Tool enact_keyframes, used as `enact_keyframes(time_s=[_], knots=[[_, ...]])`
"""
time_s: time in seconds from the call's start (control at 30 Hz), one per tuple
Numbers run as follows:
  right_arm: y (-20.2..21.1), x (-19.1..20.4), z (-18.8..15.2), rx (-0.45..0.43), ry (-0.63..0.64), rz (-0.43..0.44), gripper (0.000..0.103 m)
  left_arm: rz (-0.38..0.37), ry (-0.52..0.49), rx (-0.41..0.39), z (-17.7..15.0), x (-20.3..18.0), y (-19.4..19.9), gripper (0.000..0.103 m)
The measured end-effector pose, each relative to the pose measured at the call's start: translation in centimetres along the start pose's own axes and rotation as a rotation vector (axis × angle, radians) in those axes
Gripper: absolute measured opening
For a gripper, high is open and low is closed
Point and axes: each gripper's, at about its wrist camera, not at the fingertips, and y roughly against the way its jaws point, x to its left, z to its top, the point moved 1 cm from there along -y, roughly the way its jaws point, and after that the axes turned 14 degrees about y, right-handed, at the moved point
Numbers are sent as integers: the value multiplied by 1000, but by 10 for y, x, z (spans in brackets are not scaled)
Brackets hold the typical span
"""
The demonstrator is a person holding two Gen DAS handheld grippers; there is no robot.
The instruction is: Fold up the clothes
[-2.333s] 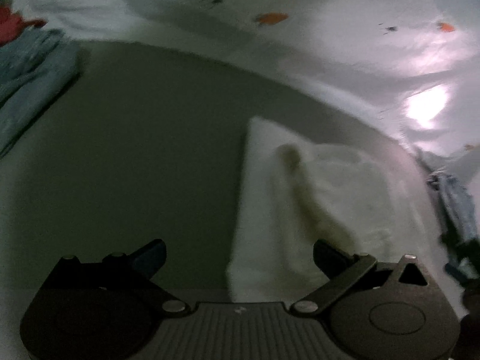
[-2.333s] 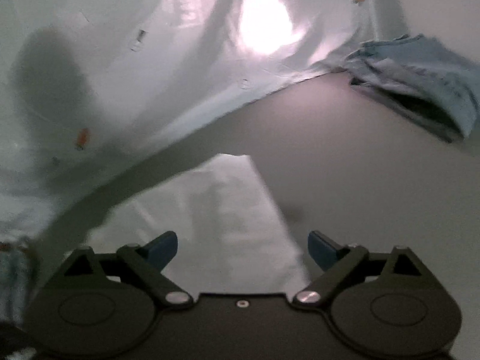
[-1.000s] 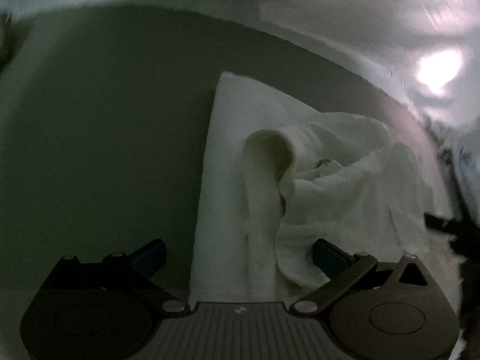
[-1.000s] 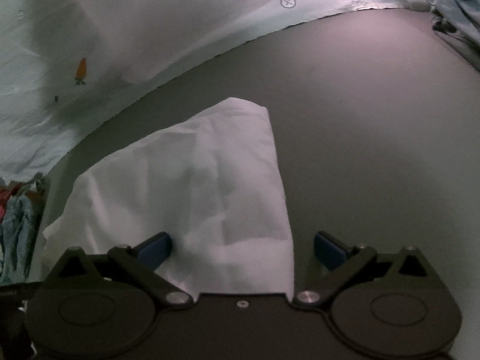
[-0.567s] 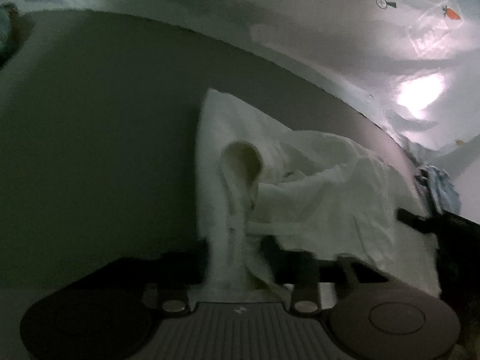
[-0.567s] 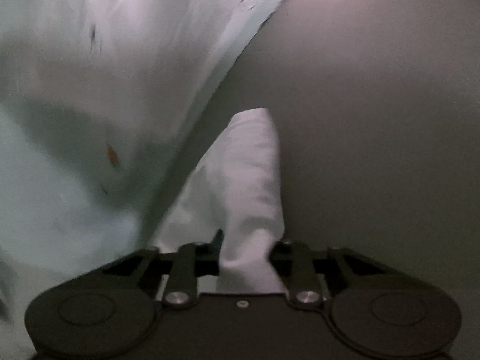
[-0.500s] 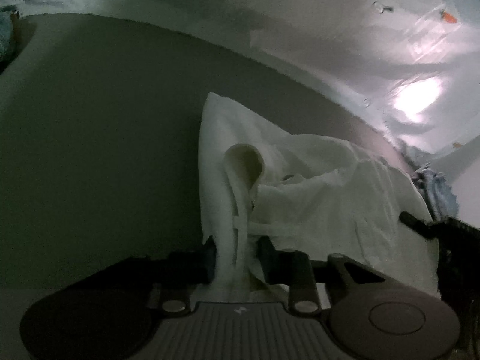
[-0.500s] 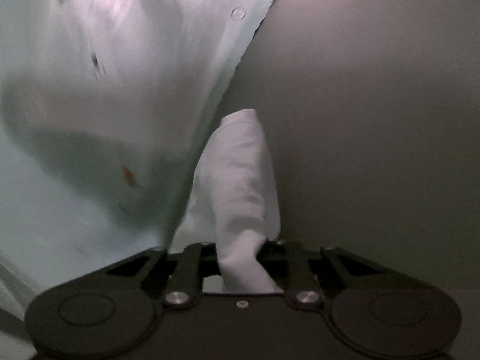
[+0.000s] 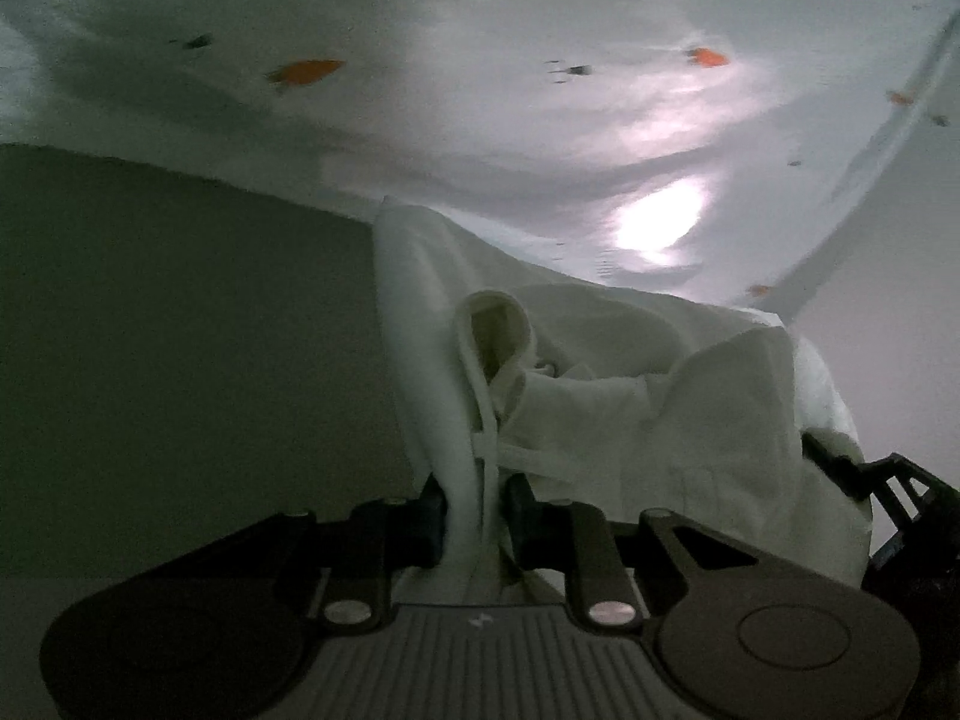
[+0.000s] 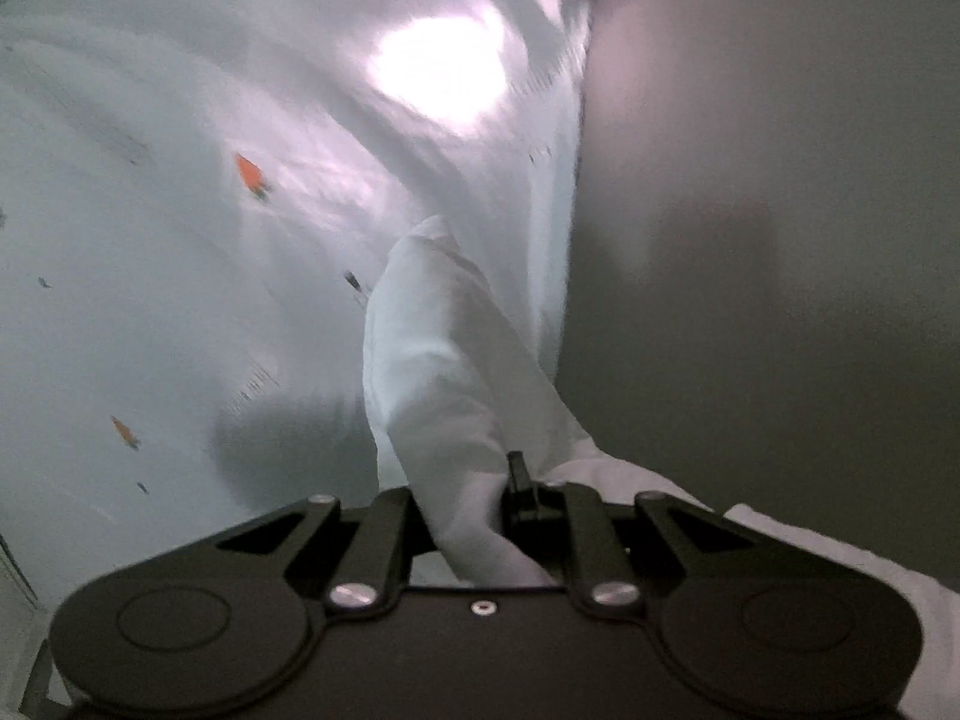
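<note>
Pinched shut on a bunched edge of the white garment [image 9: 630, 408] by the left gripper [image 9: 474, 516], with a rolled cuff or hem standing open just above the grip. Lifted off the dark tabletop [image 9: 180, 330], apparently, and slung between the two tools, the cloth sagging in loose folds to the right of the left gripper; carrot-print plastic sheet [image 9: 480, 90] behind. Farther right of that, clamped equally tight on another gathered edge [image 10: 444, 396] by the right gripper [image 10: 468, 516], a tongue of fabric rising ahead of it and more spilling past its right side. Likely trouble from here: only a thin wad of fabric caught in each pinch, so easily pulled free by a sharp tug or a wide spread. Also possible: uneven grip points giving a crooked fold line, the loose cuff tucking inside the fold, or trailing cloth dragging and snagging on the sheet's edge.
</note>
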Motion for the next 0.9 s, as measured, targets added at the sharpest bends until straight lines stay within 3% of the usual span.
enact_keyframes(time_s=[0.27, 0.43, 0.7, 0.9], knots=[[85, 12, 17, -200, -5, -18, 14, -132, -138, 70, -18, -76, -27, 21], [130, -3, 66, -258, 7, 12, 14, -185, -202, 70, -45, -143, -63, 21], [154, -41, 187, -207, -5, 195, 14, -216, -292, 42, -64, -285, -163, 20], [164, -81, 247, -300, -169, 348, 14, -240, -446, 85, -58, -396, -242, 20]])
